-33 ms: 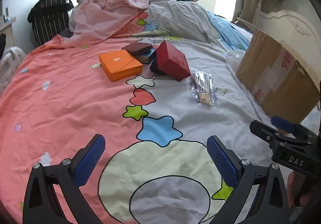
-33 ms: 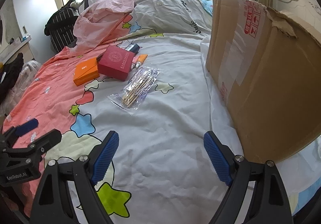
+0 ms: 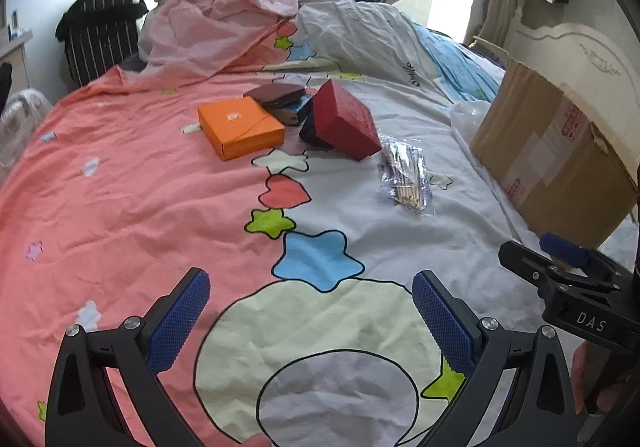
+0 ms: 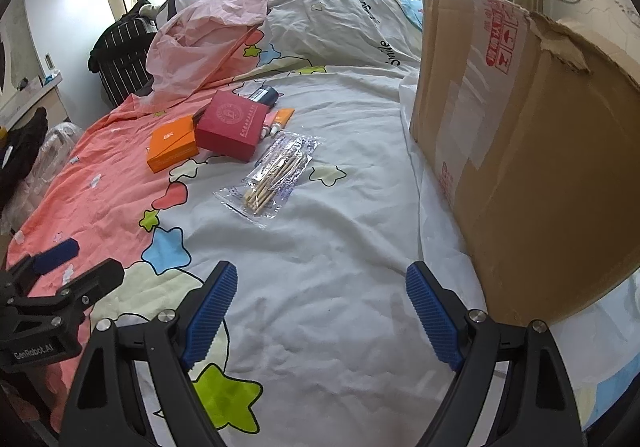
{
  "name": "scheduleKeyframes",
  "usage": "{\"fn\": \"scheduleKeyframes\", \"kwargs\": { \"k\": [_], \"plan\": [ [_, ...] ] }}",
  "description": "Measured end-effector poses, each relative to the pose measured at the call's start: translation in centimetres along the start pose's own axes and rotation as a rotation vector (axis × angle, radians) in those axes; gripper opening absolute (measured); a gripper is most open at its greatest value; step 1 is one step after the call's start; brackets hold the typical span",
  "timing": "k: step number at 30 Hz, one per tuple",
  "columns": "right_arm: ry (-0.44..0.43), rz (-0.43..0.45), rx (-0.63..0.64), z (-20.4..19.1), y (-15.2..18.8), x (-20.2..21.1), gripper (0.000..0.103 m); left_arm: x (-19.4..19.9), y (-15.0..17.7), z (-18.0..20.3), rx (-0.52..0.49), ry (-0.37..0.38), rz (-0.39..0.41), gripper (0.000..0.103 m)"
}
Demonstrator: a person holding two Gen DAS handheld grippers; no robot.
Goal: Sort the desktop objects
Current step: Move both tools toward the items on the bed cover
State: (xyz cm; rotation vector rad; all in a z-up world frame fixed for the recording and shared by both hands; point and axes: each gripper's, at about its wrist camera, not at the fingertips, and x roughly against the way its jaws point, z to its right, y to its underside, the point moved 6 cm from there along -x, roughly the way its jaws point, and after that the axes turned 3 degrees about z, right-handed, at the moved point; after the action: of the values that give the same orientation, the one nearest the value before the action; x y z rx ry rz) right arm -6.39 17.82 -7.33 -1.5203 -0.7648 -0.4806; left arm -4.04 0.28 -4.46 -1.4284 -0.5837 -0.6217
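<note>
An orange box [image 3: 240, 127] [image 4: 173, 145], a red box [image 3: 346, 121] [image 4: 232, 125], a brown wallet [image 3: 276, 95] on a dark book, and a clear bag of wooden sticks [image 3: 406, 175] [image 4: 274, 175] lie on the patterned bedsheet. Small tubes [image 4: 276, 123] and a dark item [image 4: 264, 95] lie behind the red box. My left gripper [image 3: 310, 303] is open and empty, low over the sheet, well short of the objects. My right gripper [image 4: 320, 297] is open and empty, near the bag's near side.
A large cardboard box [image 3: 560, 151] [image 4: 520, 135] stands at the right on the bed. Crumpled pink and grey bedding [image 3: 224, 27] piles up at the back. A striped suitcase [image 3: 100, 35] stands at the far left.
</note>
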Motion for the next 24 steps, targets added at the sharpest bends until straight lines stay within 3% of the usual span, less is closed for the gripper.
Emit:
{"fn": "scheduleKeyframes", "kwargs": {
  "k": [17,24],
  "plan": [
    [-0.043,-0.029,-0.046,-0.33,0.43,-0.42,0.084,-0.21,0.37,0.44,0.015,0.05,0.016,0.103],
    [-0.018,-0.044,-0.026,-0.31,0.62,-0.6,0.084,0.17,0.39,0.41,-0.004,0.014,0.02,0.103]
  ]
}}
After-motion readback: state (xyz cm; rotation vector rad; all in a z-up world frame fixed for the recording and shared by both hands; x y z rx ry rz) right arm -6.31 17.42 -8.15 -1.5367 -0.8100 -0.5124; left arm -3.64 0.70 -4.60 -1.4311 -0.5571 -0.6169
